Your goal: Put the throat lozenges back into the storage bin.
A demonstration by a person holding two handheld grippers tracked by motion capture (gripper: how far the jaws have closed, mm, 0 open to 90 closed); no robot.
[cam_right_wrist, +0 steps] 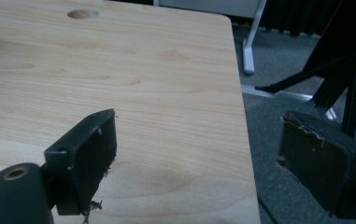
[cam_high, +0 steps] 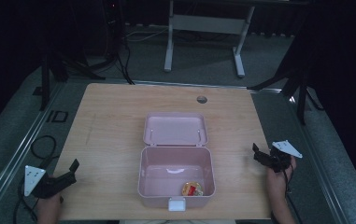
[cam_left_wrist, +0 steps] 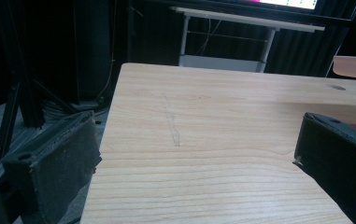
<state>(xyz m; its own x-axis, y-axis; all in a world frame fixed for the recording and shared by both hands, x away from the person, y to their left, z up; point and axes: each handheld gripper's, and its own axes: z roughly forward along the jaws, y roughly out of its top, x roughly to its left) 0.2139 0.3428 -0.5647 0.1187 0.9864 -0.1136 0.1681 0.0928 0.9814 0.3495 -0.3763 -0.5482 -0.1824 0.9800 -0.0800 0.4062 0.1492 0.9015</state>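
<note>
A pink box (cam_high: 175,177) stands open near the front edge of the wooden tabletop (cam_high: 110,126), its lid (cam_high: 175,129) thrown back flat behind it and its white latch (cam_high: 176,204) facing the person. Inside, in the front right corner, lies a small round packet (cam_high: 192,189) with a yellow rim and a red patch; the rest of the box floor is bare. Judging from this, the packing looks done or nearly so: the packet is in, and what seems left is to fold the lid over and press the latch home. The left claw (cam_high: 72,171) rests at the front left of the tabletop, well apart from the box, its jaws spread wide and holding nothing; the left gripper view shows bare wood between them. The right claw (cam_high: 257,154) hovers at the right edge, likewise wide open and empty, aimed toward the box. The packet's red patch may carry print, but it is too small and blurred to read; no other writing shows on the box.
</note>
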